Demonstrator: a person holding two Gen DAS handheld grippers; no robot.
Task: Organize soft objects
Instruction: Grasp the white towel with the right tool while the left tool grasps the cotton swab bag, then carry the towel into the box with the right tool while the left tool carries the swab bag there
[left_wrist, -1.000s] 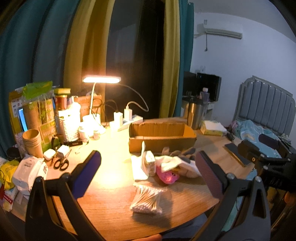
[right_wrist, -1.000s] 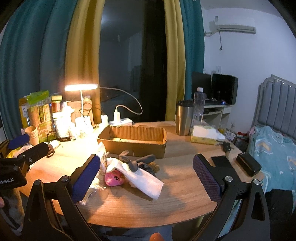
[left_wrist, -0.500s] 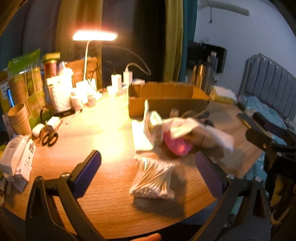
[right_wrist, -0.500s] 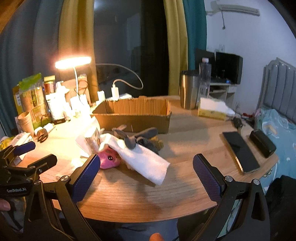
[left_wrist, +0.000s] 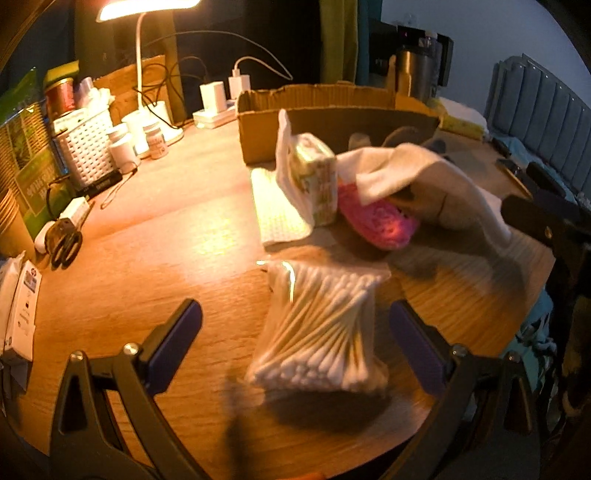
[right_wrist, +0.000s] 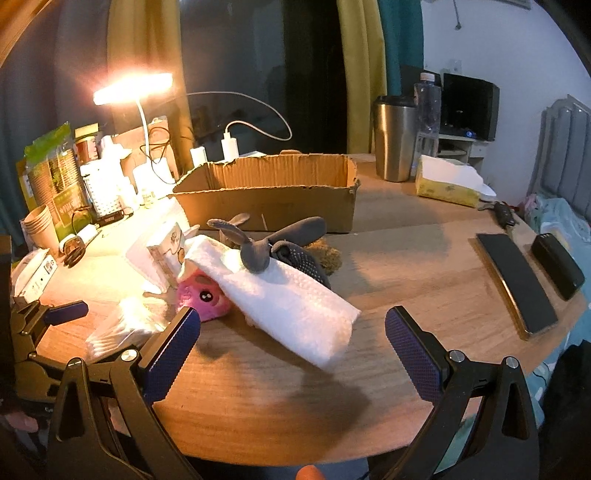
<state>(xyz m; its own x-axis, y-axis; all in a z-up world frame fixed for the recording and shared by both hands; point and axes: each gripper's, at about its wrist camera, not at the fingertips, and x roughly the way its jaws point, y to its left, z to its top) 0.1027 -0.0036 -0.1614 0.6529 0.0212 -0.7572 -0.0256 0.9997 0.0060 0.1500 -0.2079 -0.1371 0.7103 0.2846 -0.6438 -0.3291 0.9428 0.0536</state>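
Note:
A pile of soft things lies mid-table in front of an open cardboard box (right_wrist: 266, 192) (left_wrist: 332, 110): a white towel (right_wrist: 288, 299) (left_wrist: 424, 177), a pink plush toy (right_wrist: 205, 297) (left_wrist: 376, 218), grey socks (right_wrist: 269, 240), a tissue pack (left_wrist: 314, 181) (right_wrist: 166, 251) and a flat white cloth (left_wrist: 277, 210). A bag of cotton swabs (left_wrist: 321, 328) (right_wrist: 118, 325) lies nearest, between the open jaws of my left gripper (left_wrist: 295, 350). My right gripper (right_wrist: 291, 350) is open and empty, just short of the towel's near end.
A lit desk lamp (right_wrist: 133, 85), white basket (left_wrist: 88, 147), bottles, paper cups (right_wrist: 40, 225) and scissors (left_wrist: 64, 240) crowd the left side. A steel tumbler (right_wrist: 393, 136), tissue box (right_wrist: 447, 181), phone (right_wrist: 517, 284) and black case (right_wrist: 557, 266) sit right.
Both grippers have moved forward and down toward the table. The left one has come up to the cotton swab bag; the right one has neared the towel. Both stayed open.

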